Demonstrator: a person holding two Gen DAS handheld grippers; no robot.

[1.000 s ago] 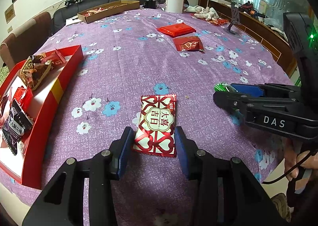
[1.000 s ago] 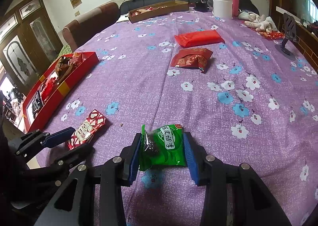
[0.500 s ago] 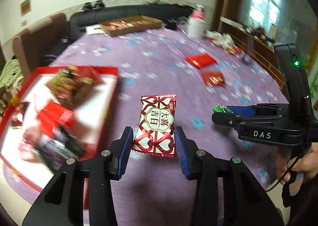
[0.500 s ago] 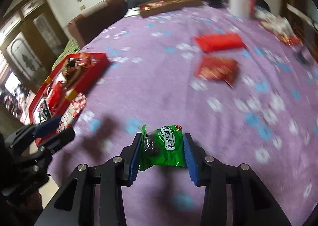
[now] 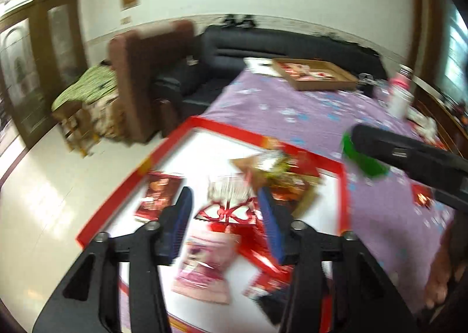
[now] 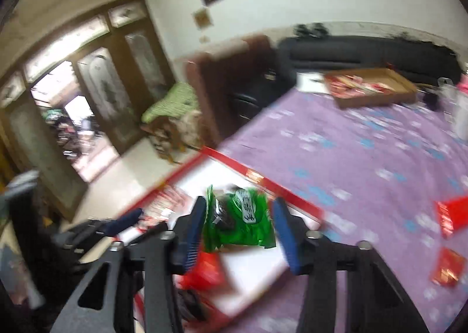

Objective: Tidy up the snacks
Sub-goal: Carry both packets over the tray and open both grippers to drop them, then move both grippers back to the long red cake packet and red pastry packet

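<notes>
Both views are blurred by motion. My left gripper (image 5: 226,221) hangs over the red tray (image 5: 225,126) with its jaws spread; the red heart-patterned snack pack (image 5: 226,210) lies between them, apparently loose. My right gripper (image 6: 238,226) is also over the red tray (image 6: 280,189), jaws spread wider than the green snack pack (image 6: 242,216) between them; whether the pads still touch it is unclear. The right gripper with the green pack shows at the right of the left wrist view (image 5: 409,154).
The tray holds several other snack packs (image 5: 280,175). Red packets (image 6: 452,216) lie on the purple flowered tablecloth (image 6: 365,142). A cardboard box of snacks (image 5: 316,74) and a white canister (image 5: 399,97) stand at the far side. A brown chair (image 5: 140,75) and black sofa are beyond the table's edge.
Both grippers swung left from the tablecloth to above the red tray, carrying their packs. Both sets of jaws now stand wider apart than before.
</notes>
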